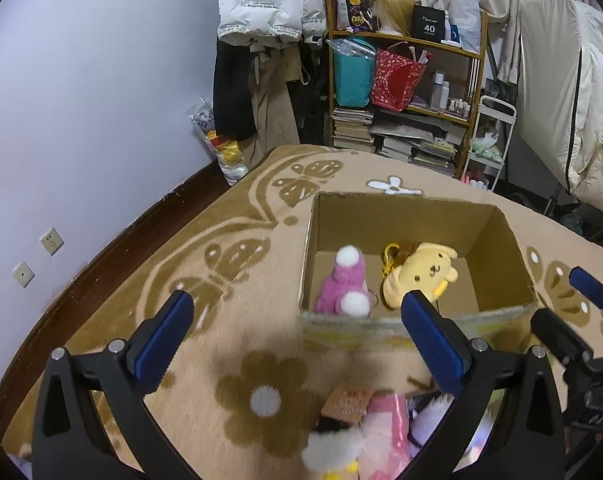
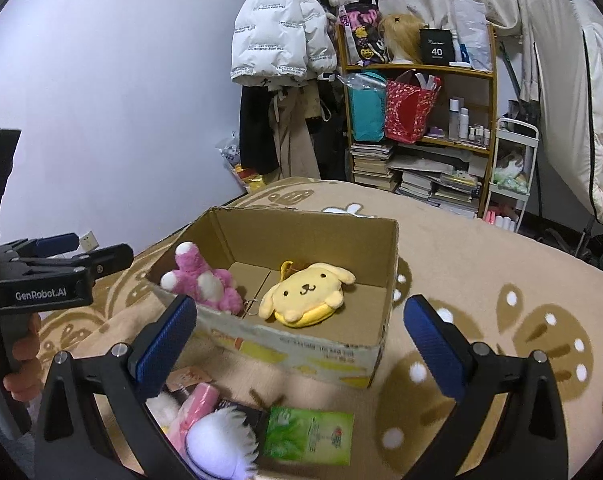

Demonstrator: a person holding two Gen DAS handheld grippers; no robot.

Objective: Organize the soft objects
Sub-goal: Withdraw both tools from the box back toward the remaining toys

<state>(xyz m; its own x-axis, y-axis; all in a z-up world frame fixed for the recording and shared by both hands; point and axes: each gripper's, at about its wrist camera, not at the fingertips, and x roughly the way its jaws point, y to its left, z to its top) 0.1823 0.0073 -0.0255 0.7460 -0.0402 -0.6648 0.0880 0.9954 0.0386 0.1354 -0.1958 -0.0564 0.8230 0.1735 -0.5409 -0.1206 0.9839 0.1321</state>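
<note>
Both the left gripper (image 1: 299,314) and the right gripper (image 2: 301,318) have blue-padded jaws spread wide, grasping nothing. Just beyond them, an open brown cardboard box (image 2: 385,280) rests on a beige flower-patterned blanket (image 2: 481,264). Inside lie a pink-and-white plush toy (image 2: 205,282) and a yellow plush dog (image 2: 307,294), side by side. More soft toys (image 2: 217,436) sit heaped below the jaws.

Black gripper (image 2: 297,332) frames, blue ribbed pads (image 2: 163,344), silver screws.

We're in a lived-in bedroom: a butterfly-patterned blanket (image 1: 229,240) covers the bed. Beyond its far edge, a puffer jacket (image 2: 279,36) hangs beside a wooden shelf (image 2: 421,68) crammed with bags, bottles and stacked books (image 1: 353,126).
</note>
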